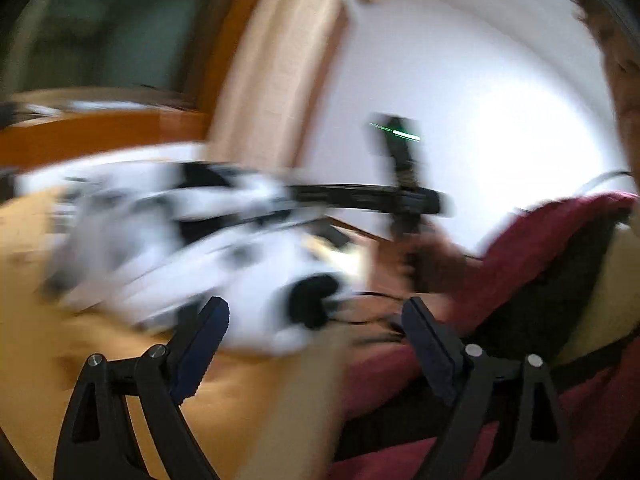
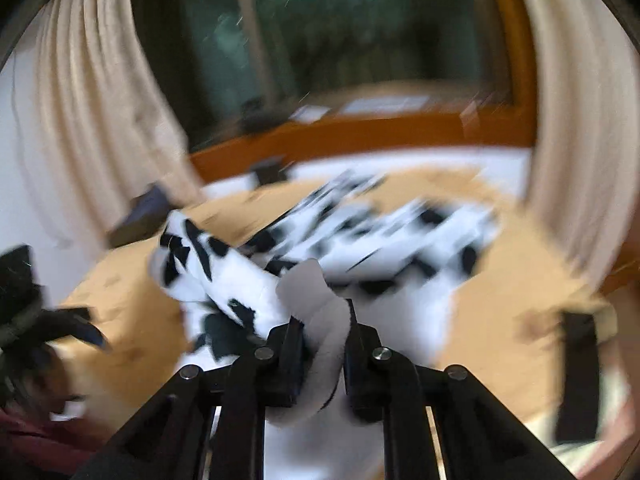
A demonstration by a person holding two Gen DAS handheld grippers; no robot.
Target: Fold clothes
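Right tool (image 2: 325, 354) clamped on edge of black-n-white garment (image 2: 360, 248), rest sprawled crumpled on worktop (image 2: 520, 280). Left tool (image 1: 316, 332) wide apart, empty, hovering nearby. No clean fold visible yet imo, basically everything left. Pics blurry tho.

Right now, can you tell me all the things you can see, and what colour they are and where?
Garment: one, white with black patches, crumpled on the table, one edge pinched in the right gripper.
Table: one, light tan wood, under the garment.
Curtains: two, cream, either side of the window.
Window: one, dark, orange-brown wooden frame, behind the table.
Small dark boxes: about two, blurred, at the table's far left edge.
Left gripper: black, open, empty, above the table's near edge.
Right gripper: black, shut on the garment.
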